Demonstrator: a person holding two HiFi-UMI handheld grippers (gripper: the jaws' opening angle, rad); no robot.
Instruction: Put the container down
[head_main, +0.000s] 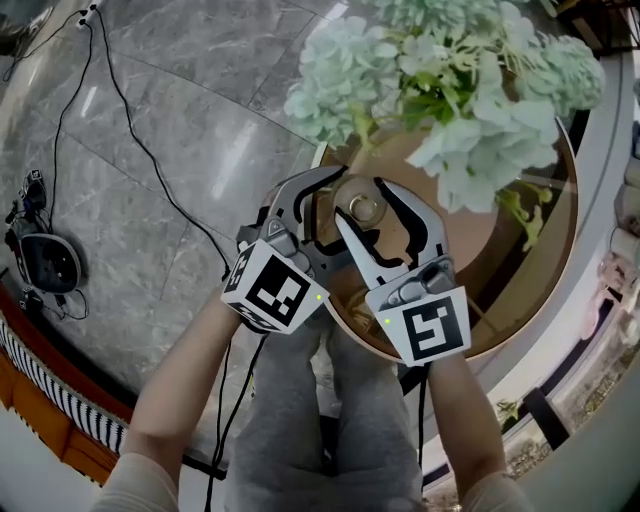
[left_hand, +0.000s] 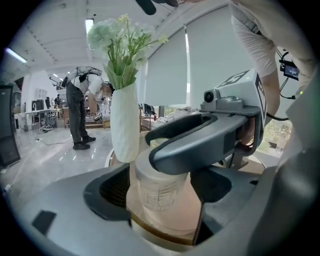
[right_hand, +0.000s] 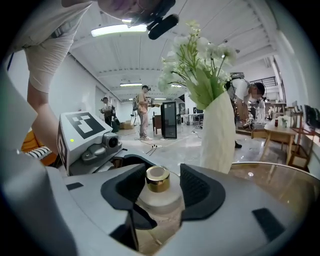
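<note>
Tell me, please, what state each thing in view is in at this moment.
container: upright, standing on the table.
gold cap: on the container's neck.
left claw: around the container's body; whether its pads press on it is unclear.
right claw: open, straddling the gold cap with a gap on each side.
vase: upright on the table, holding flowers.

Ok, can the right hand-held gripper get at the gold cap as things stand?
Probably yes. The gold cap stands between the open jaws of the right hand-held gripper, with a gap on either side. The left hand-held gripper sits lower, around the body of the container.
</note>
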